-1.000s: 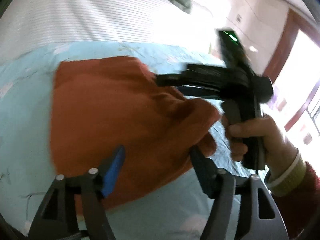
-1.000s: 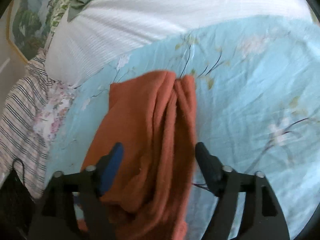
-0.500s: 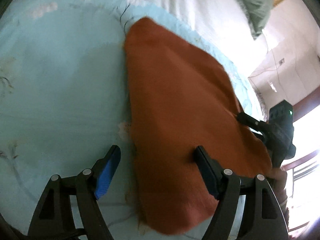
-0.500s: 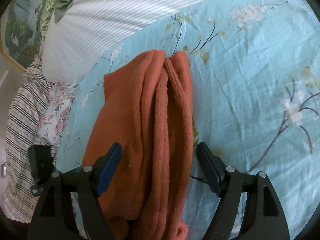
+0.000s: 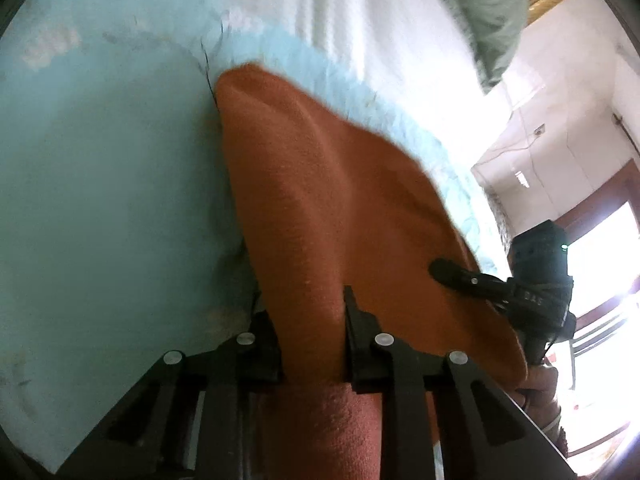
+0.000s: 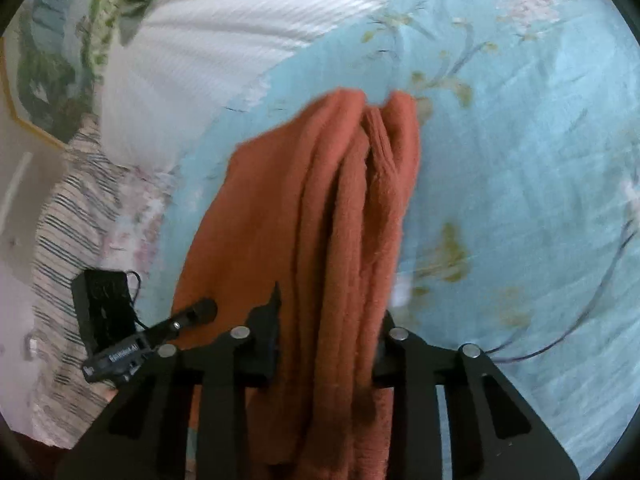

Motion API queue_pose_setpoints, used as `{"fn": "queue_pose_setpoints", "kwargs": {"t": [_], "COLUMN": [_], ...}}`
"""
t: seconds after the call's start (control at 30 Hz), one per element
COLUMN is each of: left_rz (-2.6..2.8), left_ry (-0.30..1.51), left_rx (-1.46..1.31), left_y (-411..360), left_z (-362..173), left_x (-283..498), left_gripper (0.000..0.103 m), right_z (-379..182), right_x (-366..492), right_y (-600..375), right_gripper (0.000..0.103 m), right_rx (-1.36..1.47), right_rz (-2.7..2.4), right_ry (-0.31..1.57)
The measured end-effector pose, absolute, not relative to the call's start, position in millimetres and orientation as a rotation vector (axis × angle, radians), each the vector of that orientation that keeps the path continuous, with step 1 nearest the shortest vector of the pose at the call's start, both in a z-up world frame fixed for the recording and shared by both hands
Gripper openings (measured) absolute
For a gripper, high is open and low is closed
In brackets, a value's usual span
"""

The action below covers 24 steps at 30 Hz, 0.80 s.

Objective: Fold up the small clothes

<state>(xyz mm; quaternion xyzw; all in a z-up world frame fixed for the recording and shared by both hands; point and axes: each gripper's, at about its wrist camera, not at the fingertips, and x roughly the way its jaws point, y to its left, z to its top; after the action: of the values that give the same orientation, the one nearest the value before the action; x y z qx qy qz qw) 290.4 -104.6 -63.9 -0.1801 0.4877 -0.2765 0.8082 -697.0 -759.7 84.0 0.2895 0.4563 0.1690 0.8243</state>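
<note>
Lying lengthwise on a pale blue bedsheet (image 6: 520,184) printed with flowers and twigs, a rust-orange fleece garment (image 6: 344,216) fills the middle of both wrist views, bunched into long soft ridges in the right one and spread as a broad smooth flap (image 5: 328,208) in the left one. At the bottom centre of the left view, the left gripper (image 5: 310,332) has its black jaws closing on the near edge of the cloth, a thick fold of it packed between the pads and spilling toward the lens. At the bottom centre of the right view, the right gripper (image 6: 328,332) is likewise closing on the gathered ridges, which run straight between its fingers. Each tool also shows in the other's frame: the right gripper (image 5: 452,274) pokes onto the garment from the lower right of the left view, held by a hand (image 5: 538,380) at the frame's edge, while the left gripper (image 6: 200,312) reaches in at lower left of the right view. Beyond the sheet, a white ribbed blanket (image 6: 224,48) crosses the top of the frame, a striped and checked cloth (image 6: 68,232) lies at left, and a grey-green cloth (image 5: 484,8) sits at upper right of the left view beside a white wall (image 5: 560,120).
</note>
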Motion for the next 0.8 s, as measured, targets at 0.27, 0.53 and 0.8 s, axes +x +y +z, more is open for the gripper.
{"fn": "queue_pose_setpoints", "kwargs": {"t": [0.27, 0.53, 0.8], "left_rz": [-0.491, -0.353, -0.255], "left_ry": [0.942, 0.977, 1.020], "left_rx": [-0.319, -0.358, -0.387], "left_y": [-11.0, 79.8, 100.4], "left_z": [-15.6, -37.0, -61.1], "left_x": [239.8, 217.4, 212.1], "left_gripper": [0.022, 0.023, 0.057], "right_z": [69.8, 48.8, 59.5], "right_x": [-689.0, -670.5, -682.2], "right_y": [-644.8, -588.5, -601.4], "right_gripper": [0.030, 0.033, 0.063], "right_rx": [0.586, 0.521, 0.423], "right_rz": [0.549, 0.562, 0.381], "right_ry": [0.993, 1.051, 1.029]}}
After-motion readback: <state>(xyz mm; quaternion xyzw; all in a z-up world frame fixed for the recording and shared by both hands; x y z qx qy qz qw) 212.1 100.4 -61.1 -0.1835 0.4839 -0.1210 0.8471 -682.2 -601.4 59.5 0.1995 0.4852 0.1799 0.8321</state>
